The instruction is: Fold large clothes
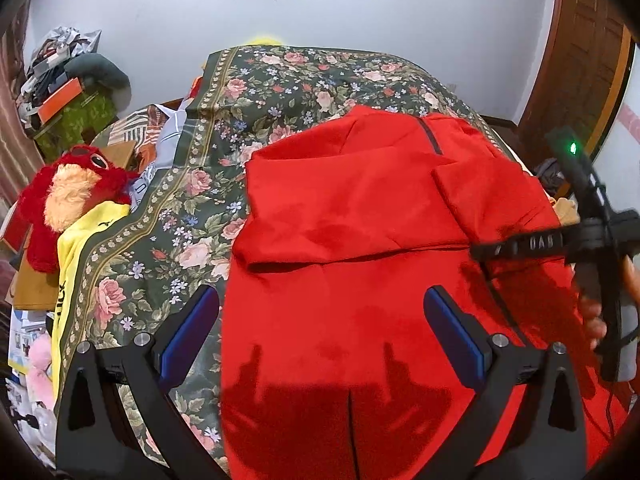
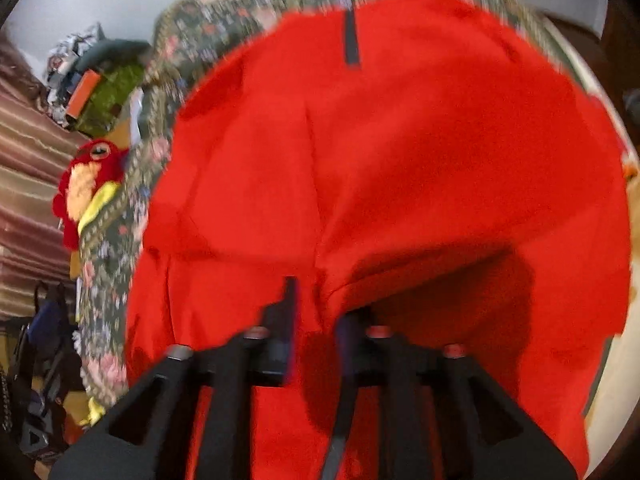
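Left gripper (image 1: 320, 332) spread, empty, above garment's near part | right gripper (image 2: 312, 312) pinching a raised fold of red garment (image 1: 360, 208) on floral bedspread (image 1: 168, 216) | we judge thin pinch may slip, undoing fold.

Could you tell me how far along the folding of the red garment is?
Partway. Done: the red garment lies on the floral bedspread with its upper left part already folded across the middle. In hand: the right claw is closed on a fold of red fabric and lifting it, though that view is blurred. The left claw hovers open, holding nothing. Left: the lower half remains unfolded.
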A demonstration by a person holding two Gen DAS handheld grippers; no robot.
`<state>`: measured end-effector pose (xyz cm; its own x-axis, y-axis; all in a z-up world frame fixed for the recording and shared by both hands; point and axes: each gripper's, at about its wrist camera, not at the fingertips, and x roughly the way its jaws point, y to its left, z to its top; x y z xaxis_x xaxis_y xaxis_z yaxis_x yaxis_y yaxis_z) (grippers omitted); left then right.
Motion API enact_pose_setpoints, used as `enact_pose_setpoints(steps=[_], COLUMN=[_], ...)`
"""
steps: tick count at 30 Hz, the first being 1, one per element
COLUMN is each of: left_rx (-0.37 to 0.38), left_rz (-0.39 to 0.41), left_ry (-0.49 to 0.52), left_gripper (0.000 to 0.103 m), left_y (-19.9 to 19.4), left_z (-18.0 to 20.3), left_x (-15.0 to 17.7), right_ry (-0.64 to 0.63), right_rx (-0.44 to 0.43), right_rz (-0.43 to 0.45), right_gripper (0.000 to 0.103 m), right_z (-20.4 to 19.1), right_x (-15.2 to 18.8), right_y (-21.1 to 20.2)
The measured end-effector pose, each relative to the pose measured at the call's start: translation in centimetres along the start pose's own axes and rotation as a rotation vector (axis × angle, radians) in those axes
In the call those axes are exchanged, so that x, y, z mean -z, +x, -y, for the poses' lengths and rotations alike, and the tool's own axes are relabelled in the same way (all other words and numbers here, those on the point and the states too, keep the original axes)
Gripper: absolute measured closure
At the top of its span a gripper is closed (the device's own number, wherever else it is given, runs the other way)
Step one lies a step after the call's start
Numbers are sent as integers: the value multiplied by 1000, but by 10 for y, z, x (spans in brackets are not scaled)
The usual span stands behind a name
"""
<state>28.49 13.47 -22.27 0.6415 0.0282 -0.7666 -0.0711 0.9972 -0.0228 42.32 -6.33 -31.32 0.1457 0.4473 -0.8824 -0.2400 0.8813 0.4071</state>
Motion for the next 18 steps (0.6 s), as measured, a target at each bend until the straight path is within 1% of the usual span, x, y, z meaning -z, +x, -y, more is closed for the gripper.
enact_pose_setpoints(steps=[1,5,7,9,12,14,16,18], left_rx=[4,11,17,29,56,74,93,109], left_rz=[2,9,14,19,24,22,17,5], left_ry=[4,39,67,93,140,169,207,254], left_gripper=[0,0,0,0,0,0,0,0], left_y=[-1,-6,-7,-8,-6,-3,4,13], left_z=[4,25,41,55,87,107,130,155], left_x=[-2,-11,-18,-26,-41,-49,-58,-66], right_ry=[-8,-82,-87,-90,-74,-75,-72,-46], right_rx=[-9,8,8,29,62,91,127,142], right_rz=[-3,36,64,119,208,271,309,337], right_gripper=[58,57,57,57,50,50,50,50], right_z=[1,5,11,23,45,61,71,89], right_x=[5,21,25,30,35,40,43,48], right_y=[-2,-24,-36,-56,-86,-106,-115,-125])
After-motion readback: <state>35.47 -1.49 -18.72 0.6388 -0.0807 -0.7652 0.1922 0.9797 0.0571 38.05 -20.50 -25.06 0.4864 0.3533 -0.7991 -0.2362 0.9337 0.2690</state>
